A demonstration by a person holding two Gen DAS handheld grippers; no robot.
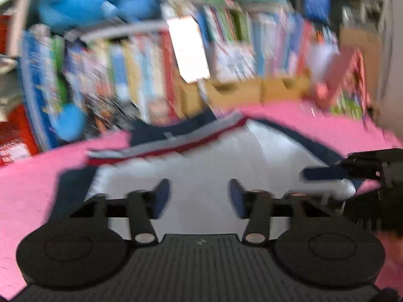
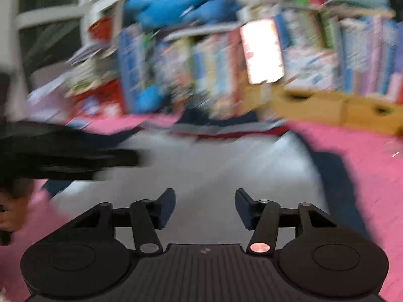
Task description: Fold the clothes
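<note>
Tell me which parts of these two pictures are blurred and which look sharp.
Left wrist view: the bookshelf and white garment are smeared, while the left tongs are fairly crisp. Right wrist view: the shelf and garment streak more strongly, the right tongs stay sharp, and a bright overexposed rectangle glares.

Bright, even light; heavy motion blur and fisheye bending at edges.
</note>
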